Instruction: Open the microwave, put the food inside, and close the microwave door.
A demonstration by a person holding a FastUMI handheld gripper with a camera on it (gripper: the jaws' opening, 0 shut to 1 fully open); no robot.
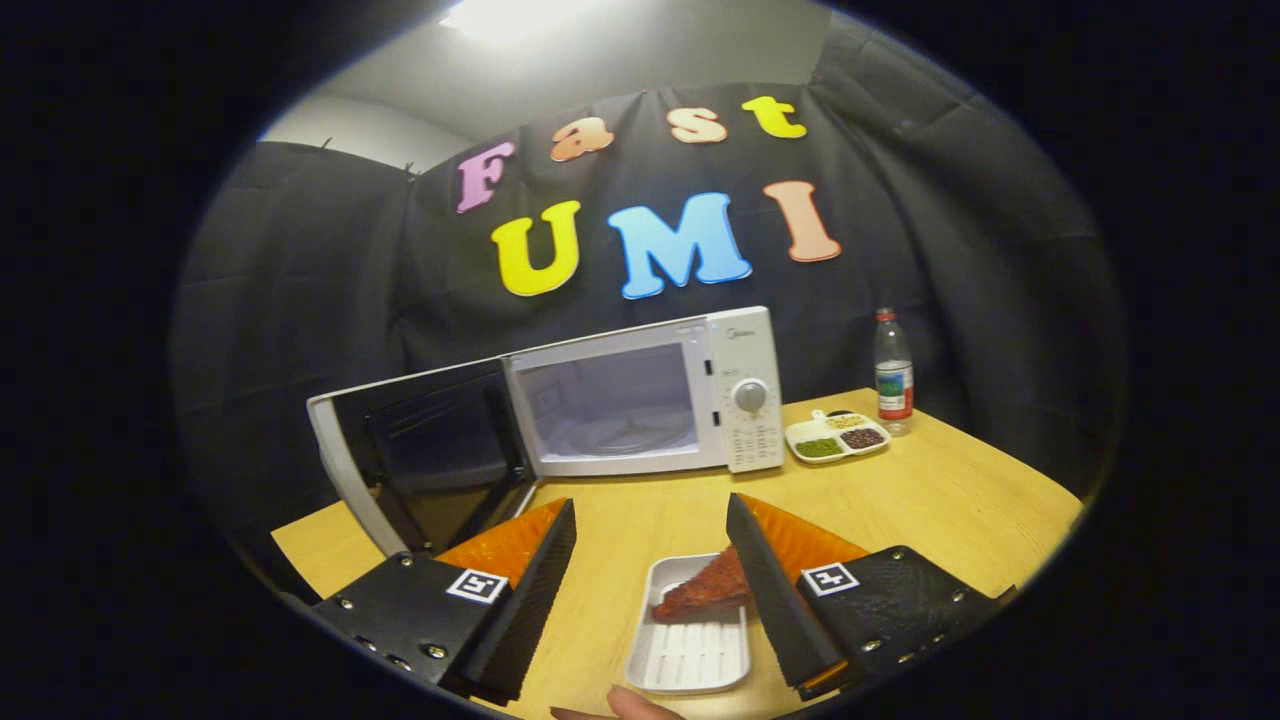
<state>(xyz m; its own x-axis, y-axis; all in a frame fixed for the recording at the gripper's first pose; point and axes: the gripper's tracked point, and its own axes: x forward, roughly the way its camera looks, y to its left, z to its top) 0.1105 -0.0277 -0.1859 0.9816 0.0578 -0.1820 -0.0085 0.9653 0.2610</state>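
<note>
A white microwave [640,400] stands at the back of the wooden table [950,500], its door [430,460] swung wide open to the left and the cavity with its glass turntable showing. Below the gripper [650,520] lies a white ribbed tray [690,630] with a reddish-brown piece of food [705,592] at its far end, close to the right finger. The gripper hovers above the table, open, with nothing between its fingers. The tray sits between the fingers and a little toward the right one, and the microwave is well beyond them.
A white divided dish [838,437] of green, dark and pale grains sits right of the microwave, with a clear water bottle [893,372] behind it. A person's fingertip [635,706] shows at the tray's near edge. The open door juts out over the table's left side.
</note>
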